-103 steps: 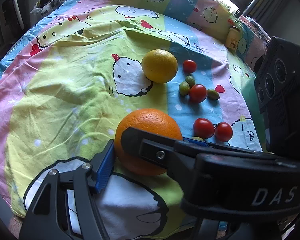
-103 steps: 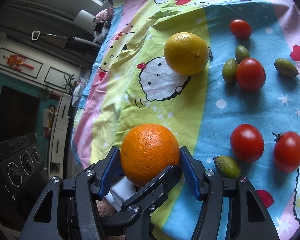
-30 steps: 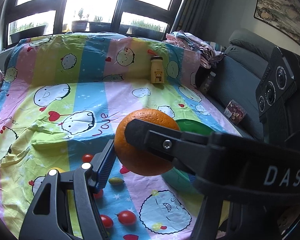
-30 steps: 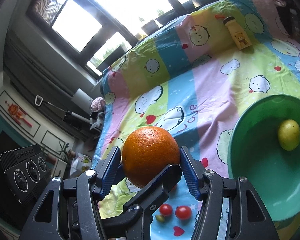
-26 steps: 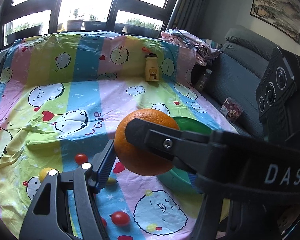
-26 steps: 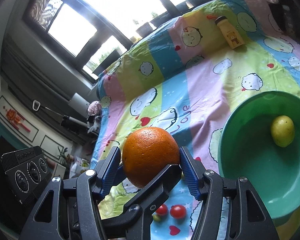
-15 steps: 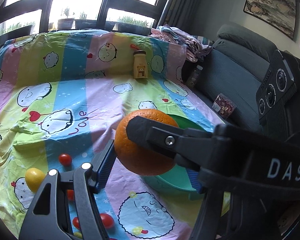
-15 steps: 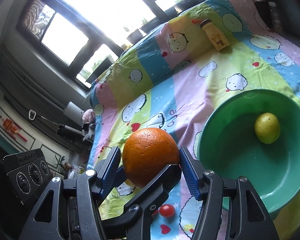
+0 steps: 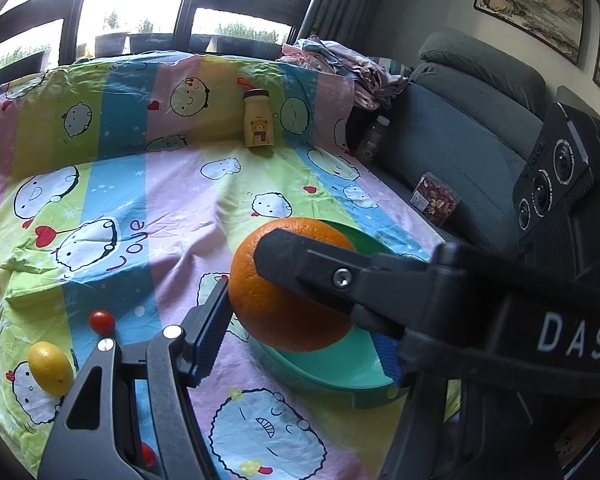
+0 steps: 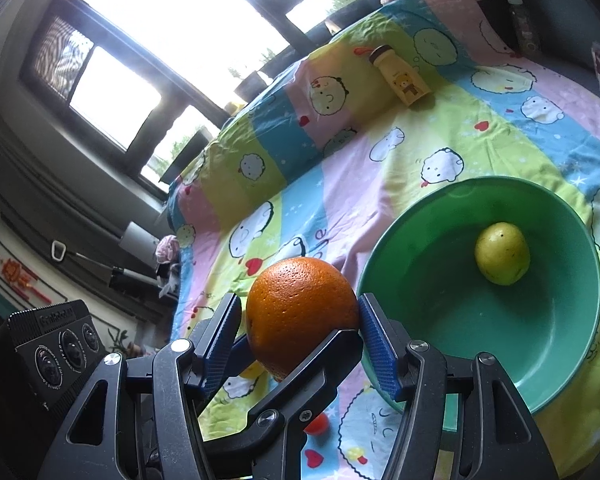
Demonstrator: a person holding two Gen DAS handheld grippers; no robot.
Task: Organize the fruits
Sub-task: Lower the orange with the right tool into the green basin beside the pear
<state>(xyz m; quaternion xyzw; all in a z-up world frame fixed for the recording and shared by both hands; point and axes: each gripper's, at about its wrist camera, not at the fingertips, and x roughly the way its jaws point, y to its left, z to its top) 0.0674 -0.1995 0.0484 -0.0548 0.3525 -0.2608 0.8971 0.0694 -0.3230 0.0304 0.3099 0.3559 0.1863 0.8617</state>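
orange [image 10: 300, 312]: held in the air betw. both claws, just left of the bowl in right wrist view
left claw [image 9: 300, 320]: pinching orange, blue pads on its sides
right claw [image 10: 298, 332]: also clamped on orange
bowl [image 10: 440, 216]: green, on bedsheet [image 9: 160, 200], one yellow-green fruit [image 10: 502, 253] inside
lemon [image 9: 50, 368] + tomato [image 9: 102, 321]: on sheet, well left of bowl

Daylight pours through the windows [image 9: 140, 12], blown out to white glare in the right wrist view. The bedsheet [image 9: 160, 200] sits bright and sharp. Both fisheye pictures bend hard, corners dark; near fingers [image 10: 220, 340] stay shadowed.
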